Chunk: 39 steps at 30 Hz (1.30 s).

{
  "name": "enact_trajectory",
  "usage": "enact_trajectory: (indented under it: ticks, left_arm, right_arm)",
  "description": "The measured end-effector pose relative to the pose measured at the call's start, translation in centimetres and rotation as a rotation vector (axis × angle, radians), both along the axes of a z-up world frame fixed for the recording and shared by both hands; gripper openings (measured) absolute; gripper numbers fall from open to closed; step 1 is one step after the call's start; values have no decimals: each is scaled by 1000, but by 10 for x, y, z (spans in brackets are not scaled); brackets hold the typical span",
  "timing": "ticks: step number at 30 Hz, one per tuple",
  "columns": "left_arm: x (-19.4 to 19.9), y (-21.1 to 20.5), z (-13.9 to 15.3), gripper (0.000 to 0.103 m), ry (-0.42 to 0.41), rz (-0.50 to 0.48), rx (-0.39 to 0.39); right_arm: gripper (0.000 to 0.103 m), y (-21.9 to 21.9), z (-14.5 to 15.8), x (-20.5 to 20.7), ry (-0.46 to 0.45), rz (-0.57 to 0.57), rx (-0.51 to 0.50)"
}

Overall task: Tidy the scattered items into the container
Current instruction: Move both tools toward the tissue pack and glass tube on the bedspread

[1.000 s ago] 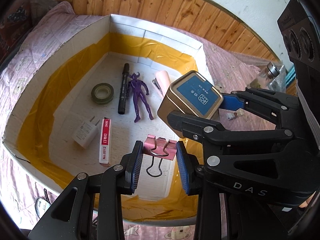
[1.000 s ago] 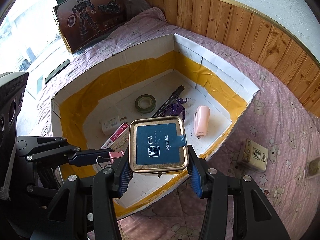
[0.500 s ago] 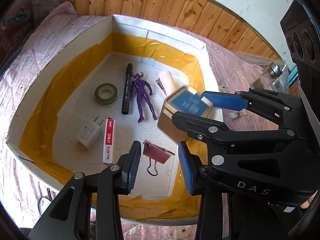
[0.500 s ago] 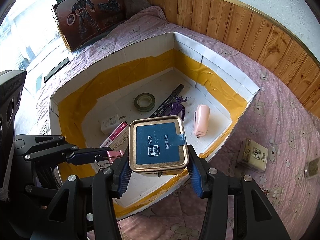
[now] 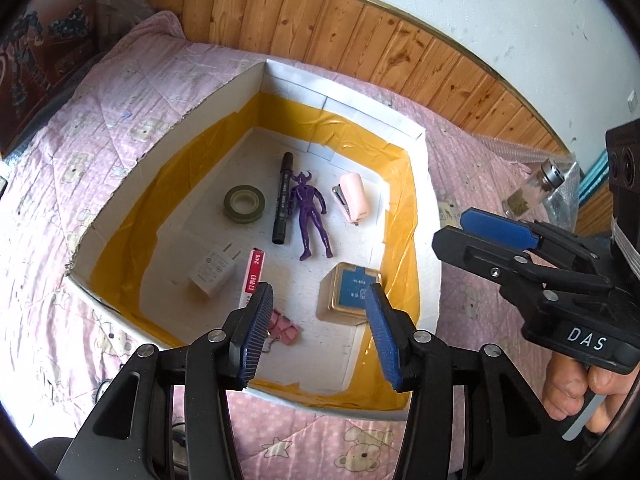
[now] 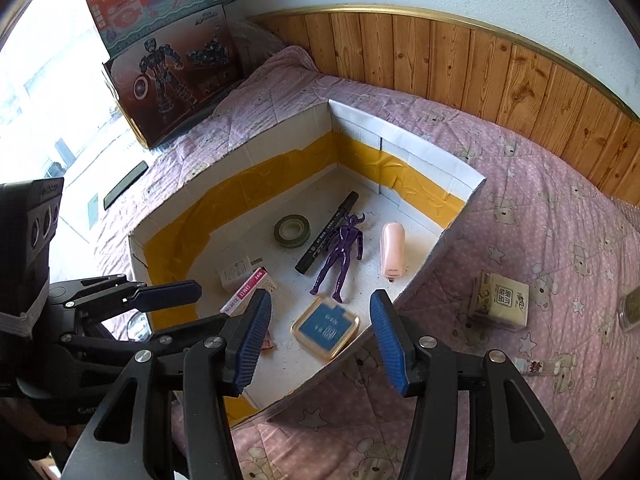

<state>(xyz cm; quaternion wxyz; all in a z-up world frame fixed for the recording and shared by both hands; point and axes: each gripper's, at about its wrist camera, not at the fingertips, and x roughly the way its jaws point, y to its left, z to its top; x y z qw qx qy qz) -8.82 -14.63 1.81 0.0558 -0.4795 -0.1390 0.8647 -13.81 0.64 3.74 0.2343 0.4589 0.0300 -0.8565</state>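
Note:
A white cardboard box (image 5: 430, 216) with yellow tape inside sits on a pink quilt; it also shows in the right wrist view (image 6: 404, 140). On its floor lie a gold tin with a blue label (image 5: 352, 294) (image 6: 326, 328), a pink binder clip (image 5: 282, 328), a tape roll (image 5: 244, 203), a black marker (image 5: 283, 198), a purple figure (image 5: 310, 218), a pink stapler (image 5: 352, 198), a white charger (image 5: 212, 274) and a red staple box (image 5: 253, 276). My left gripper (image 5: 320, 336) is open and empty above the box's near side. My right gripper (image 6: 320, 336) is open and empty above the tin.
On the quilt right of the box lie a small cream packet (image 6: 502, 300), a small bottle (image 6: 536, 368) and a glass jar (image 5: 532, 190). A toy carton (image 6: 168, 52) leans at the far left. A wooden wall panel (image 6: 480, 60) runs behind.
Both grippers opened: the binder clip and the gold tin dropped onto the box floor. Both grippers then drew back and up from the box.

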Motion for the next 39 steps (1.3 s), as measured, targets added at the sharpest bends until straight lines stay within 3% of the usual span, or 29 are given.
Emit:
enact_trajectory:
  ticks: [4,10,16,23,30,39]
  left_arm:
    - [15,4,19,51,71,-5,-9]
    - [38,39,47,51,185,-116,-1]
    - [38,94,56,51,193,-237,33]
    - [16,149,48,51,164,-319,20]
    - [-41,189,19,52,92,-357,-19]
    - [-136,225,-76,52,-47,-281,-183]
  right_arm:
    - [53,20,11,14,18,-23,-134]
    - [53,60,13,50,66,-96,-322]
    - [53,108,-6,76,44,-220,-402]
    - [53,169,-48,78,-38,-396,-443]
    - [53,219,-86,52,-127,-560,-478]
    - [53,260,-107,23,-163,-642,-490]
